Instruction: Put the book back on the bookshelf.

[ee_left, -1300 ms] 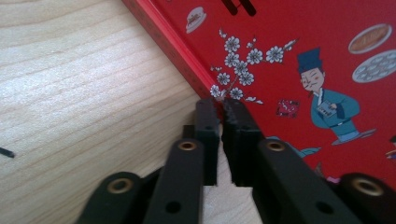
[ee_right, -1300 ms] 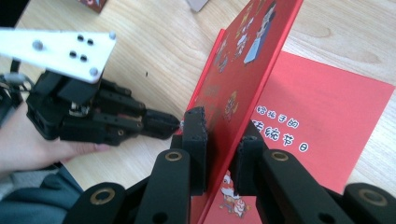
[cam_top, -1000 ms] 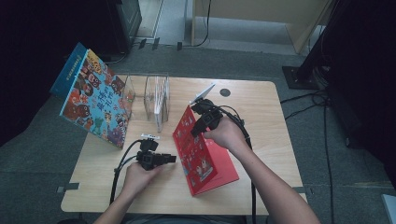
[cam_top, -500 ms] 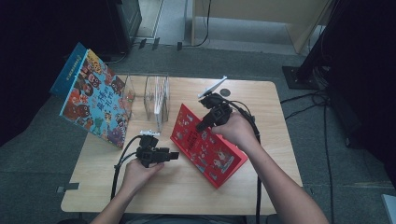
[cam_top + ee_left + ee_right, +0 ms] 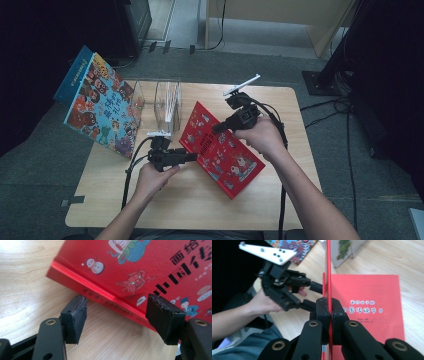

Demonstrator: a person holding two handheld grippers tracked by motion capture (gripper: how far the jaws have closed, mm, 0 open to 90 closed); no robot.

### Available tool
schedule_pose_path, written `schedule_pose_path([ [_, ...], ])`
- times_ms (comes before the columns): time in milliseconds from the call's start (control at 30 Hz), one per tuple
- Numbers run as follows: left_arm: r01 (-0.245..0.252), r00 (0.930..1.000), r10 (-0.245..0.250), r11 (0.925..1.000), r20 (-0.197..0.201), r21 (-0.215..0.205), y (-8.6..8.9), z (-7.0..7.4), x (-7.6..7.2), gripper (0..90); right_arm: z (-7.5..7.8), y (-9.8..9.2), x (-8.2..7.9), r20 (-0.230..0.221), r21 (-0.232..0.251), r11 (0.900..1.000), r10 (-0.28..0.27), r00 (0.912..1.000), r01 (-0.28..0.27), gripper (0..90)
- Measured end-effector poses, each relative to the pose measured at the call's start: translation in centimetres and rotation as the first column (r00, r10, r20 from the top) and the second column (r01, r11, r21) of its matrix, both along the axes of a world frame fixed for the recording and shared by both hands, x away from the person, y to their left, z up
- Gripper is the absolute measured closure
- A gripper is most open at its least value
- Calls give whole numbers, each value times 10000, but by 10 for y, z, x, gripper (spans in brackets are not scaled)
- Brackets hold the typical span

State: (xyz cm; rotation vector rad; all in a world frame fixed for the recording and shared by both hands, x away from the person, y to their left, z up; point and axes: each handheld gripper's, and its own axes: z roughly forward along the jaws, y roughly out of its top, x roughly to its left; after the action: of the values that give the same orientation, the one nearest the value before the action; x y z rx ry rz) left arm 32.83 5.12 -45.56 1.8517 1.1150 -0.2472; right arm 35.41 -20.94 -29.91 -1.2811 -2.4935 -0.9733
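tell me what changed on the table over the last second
The right gripper, shut on the red book's cover, has swung that cover open. The left gripper has just opened its jaws beside the spine, gripping nothing. The colourful book and clear holder stayed put.

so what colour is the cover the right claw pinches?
Red cover, clearest in the right gripper view.

- Left gripper: matte black, brass-ringed pivot holes, frayed pads, black cable.
- Right gripper: black, white three-cornered plate.
- Forearms bare.
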Motion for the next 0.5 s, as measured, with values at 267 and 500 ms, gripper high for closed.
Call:
schedule_pose_path([
  [267,160,9991,-147,9993,396,-334,3,7,-1,229,-11,-12,-10,247,1084,9934,362,9990,-387,888],
  [500,647,9937,-549,9930,979,-991,7,18,-3,195,-16,-25,-14,355,1948,9777,726,9967,-782,890],
])
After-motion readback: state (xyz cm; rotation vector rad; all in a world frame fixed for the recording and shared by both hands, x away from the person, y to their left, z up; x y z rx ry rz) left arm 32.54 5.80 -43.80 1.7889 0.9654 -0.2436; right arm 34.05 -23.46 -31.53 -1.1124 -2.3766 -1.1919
